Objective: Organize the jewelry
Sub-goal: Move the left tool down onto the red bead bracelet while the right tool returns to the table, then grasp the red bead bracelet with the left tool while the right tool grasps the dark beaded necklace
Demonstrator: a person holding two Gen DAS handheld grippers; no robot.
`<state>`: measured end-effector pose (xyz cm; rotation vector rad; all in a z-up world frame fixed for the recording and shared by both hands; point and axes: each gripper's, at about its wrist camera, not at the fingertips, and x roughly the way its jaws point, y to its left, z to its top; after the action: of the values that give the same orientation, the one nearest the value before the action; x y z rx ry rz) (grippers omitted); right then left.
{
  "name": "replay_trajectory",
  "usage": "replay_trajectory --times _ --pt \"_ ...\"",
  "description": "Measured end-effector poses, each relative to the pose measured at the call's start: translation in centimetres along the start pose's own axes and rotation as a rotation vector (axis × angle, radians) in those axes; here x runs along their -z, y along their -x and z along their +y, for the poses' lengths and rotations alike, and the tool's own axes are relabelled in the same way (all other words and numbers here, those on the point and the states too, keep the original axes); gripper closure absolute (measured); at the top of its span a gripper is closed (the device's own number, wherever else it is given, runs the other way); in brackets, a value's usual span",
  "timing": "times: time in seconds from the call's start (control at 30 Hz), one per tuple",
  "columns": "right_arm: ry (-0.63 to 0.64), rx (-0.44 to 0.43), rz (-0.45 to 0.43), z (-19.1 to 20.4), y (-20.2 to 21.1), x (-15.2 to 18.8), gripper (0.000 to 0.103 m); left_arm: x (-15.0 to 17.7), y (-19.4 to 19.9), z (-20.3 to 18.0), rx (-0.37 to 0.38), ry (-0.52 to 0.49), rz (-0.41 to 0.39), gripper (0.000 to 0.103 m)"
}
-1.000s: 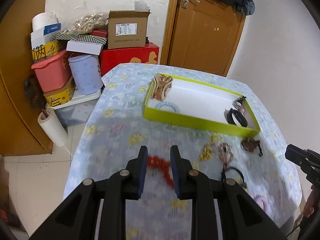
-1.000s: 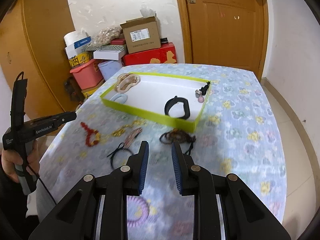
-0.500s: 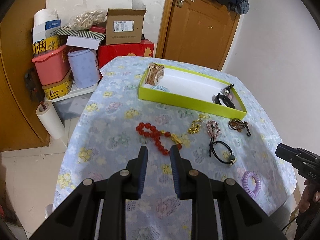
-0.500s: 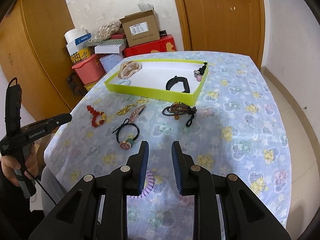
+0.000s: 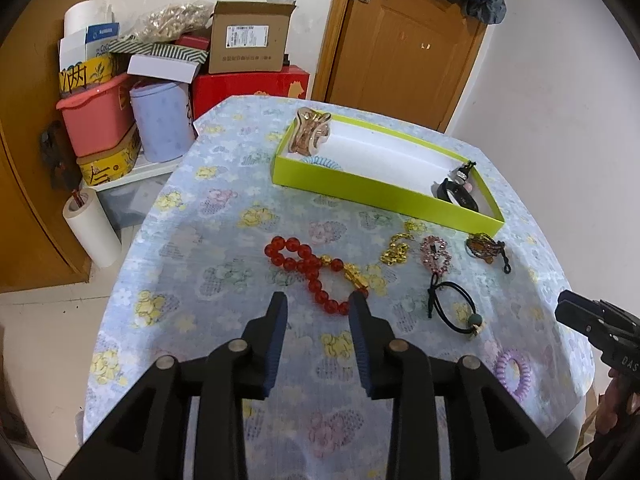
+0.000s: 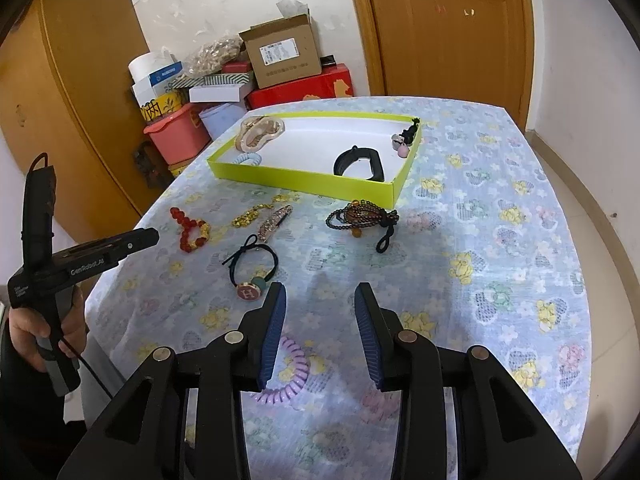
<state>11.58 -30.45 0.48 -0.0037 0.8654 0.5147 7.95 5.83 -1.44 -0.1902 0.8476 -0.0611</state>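
A lime-green tray [image 5: 380, 193] [image 6: 304, 181] on the flowered tablecloth holds a rose-gold hair claw [image 5: 310, 131], a blue coil tie [image 5: 322, 161], a black band [image 6: 360, 163] and a small charm. Loose in front lie a red bead bracelet [image 5: 310, 266] [image 6: 190, 229], a gold chain [image 5: 396, 248], a pink rhinestone clip [image 5: 436, 254], a dark bead bracelet [image 6: 360, 216], a black hair tie [image 6: 252, 268] and a purple coil tie [image 6: 286, 372]. My left gripper [image 5: 318, 304] is open and empty above the red bracelet. My right gripper [image 6: 319, 294] is open and empty above the cloth.
Boxes, a pink bin [image 5: 94, 114] and a paper roll [image 5: 92, 228] are stacked on the floor at the far left. A wooden door [image 5: 400, 48] stands behind the table. The table's edges drop off at left and right.
Both grippers have pulled back and up from the table, so more of the jewelry shows. Both have opened wider. The jewelry has not moved.
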Motion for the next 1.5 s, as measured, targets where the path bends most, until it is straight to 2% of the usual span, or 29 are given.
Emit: replay_trajectory --times 0.5,0.83,1.0,1.17,1.2,1.37,1.43,1.47,1.5 --pt "-0.021 0.016 0.026 -1.1 -2.9 -1.2 0.066 -2.1 -4.6 0.5 0.002 0.057 0.035 0.069" --pt "-0.040 0.034 0.031 -2.5 -5.4 -2.6 0.066 -3.3 -6.5 -0.9 0.016 0.009 0.034 0.069" --pt "-0.054 0.049 0.030 -3.5 -6.7 -3.5 0.066 -3.5 -7.0 -1.3 -0.005 -0.026 0.028 0.069" --pt "-0.053 0.057 0.031 -4.3 -7.9 -4.3 0.066 -3.8 -7.3 -1.4 -0.019 -0.042 0.025 0.080" --pt "-0.054 0.058 0.034 -4.5 -8.3 -4.4 0.066 -3.8 -7.3 -1.3 -0.020 -0.042 0.025 0.086" --pt "-0.070 0.018 0.036 -5.2 -9.2 -5.2 0.066 -3.9 -7.4 -1.3 -0.020 -0.048 0.027 0.087" --pt "-0.063 0.007 0.041 -5.2 -9.3 -5.2 0.066 -4.0 -7.4 -1.3 -0.018 -0.053 0.024 0.093" --pt "-0.059 0.007 0.038 -5.1 -9.3 -5.1 0.067 -4.0 -7.4 -1.3 -0.018 -0.056 0.024 0.093" --pt "-0.053 0.006 0.040 -5.0 -9.3 -5.0 0.074 -4.1 -7.4 -1.3 -0.020 -0.059 0.024 0.093"
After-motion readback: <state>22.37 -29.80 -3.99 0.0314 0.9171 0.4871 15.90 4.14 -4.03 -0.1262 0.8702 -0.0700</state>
